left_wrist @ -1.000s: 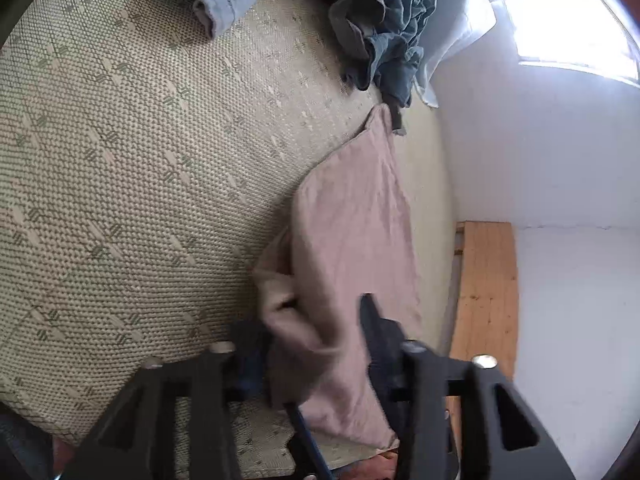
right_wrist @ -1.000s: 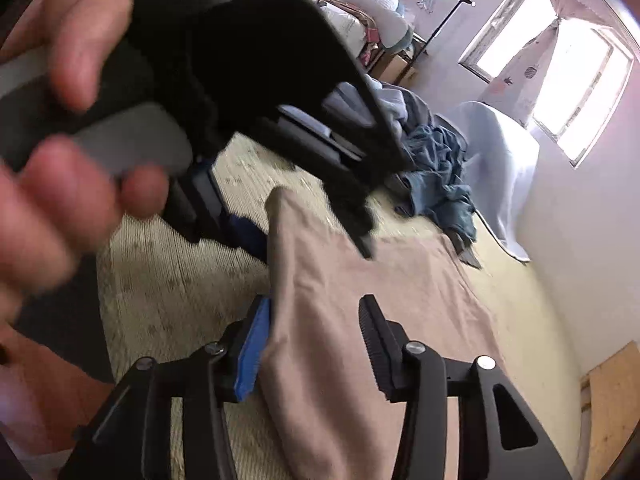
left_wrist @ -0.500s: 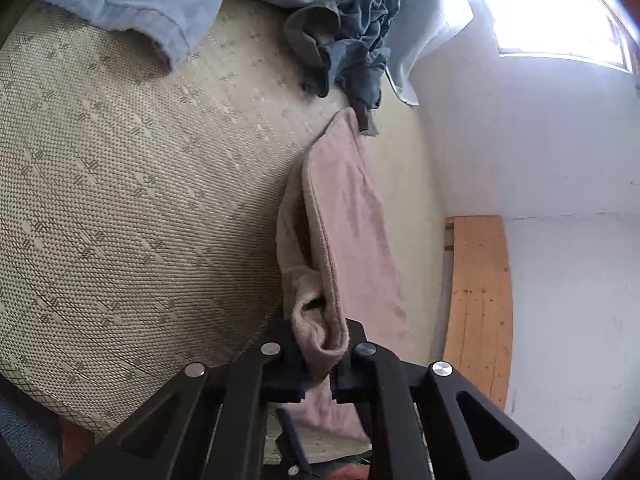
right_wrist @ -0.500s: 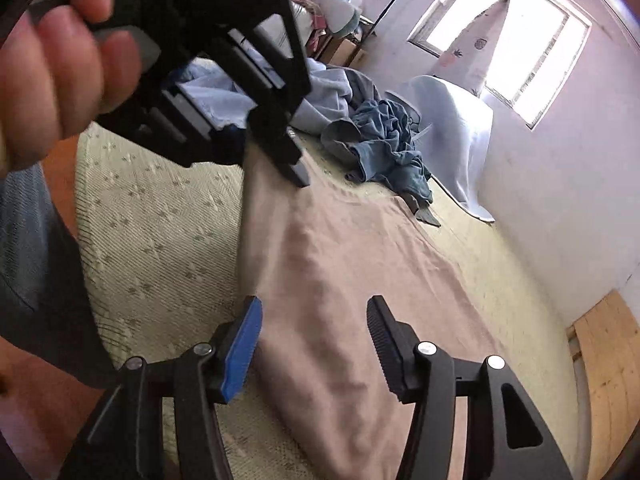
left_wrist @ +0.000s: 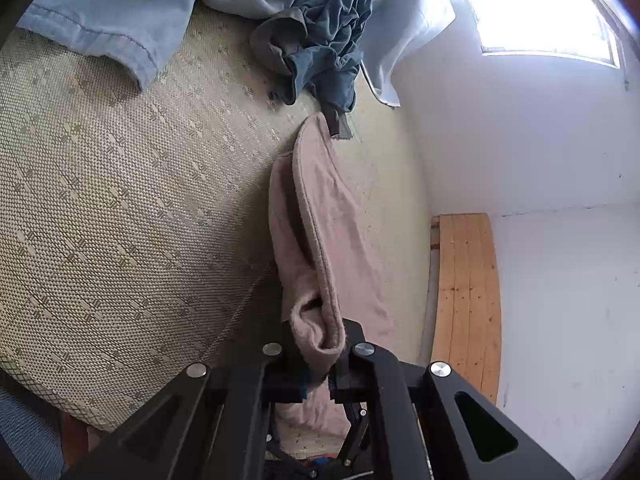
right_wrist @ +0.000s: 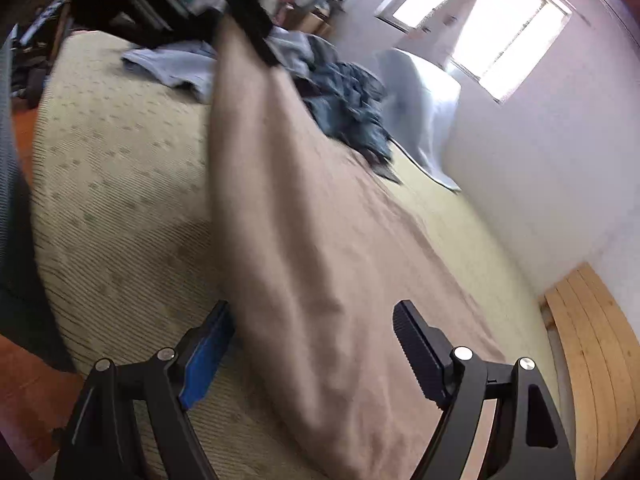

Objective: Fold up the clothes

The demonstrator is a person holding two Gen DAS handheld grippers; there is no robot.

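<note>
Woven mat [left_wrist: 120, 220] with a small repeating pattern covers the bed and fills both wrist views, white walls beyond it and a pale wood board [left_wrist: 466, 300] at 3 o'clock by the mat's edge.

Nearest in the left view, the left gripper [left_wrist: 322, 364] sits at 6 o'clock, its jaws pressed together on a bunched fold of the pink cloth [left_wrist: 320, 220]. From that pinch the cloth runs away toward 12 o'clock as a raised, doubled ridge, its far tip just touching the blue heap [left_wrist: 324, 40].

In the right view the right gripper [right_wrist: 316, 344] is at 6 o'clock, its jaws wide and opening, one blue pad [right_wrist: 206, 350] at 7 o'clock and one black pad at 5 o'clock. The cloth's near end lies between them, but neither pad presses on it. The cloth slopes up toward 11 o'clock, where the left gripper holds its top, blurred.

Farther off, a light blue garment [left_wrist: 112, 24] lies at 10 o'clock, the crumpled blue heap at 12, a pale sheet [right_wrist: 424, 120] beside it, and a bright window [right_wrist: 508, 36] at 1 o'clock.
</note>
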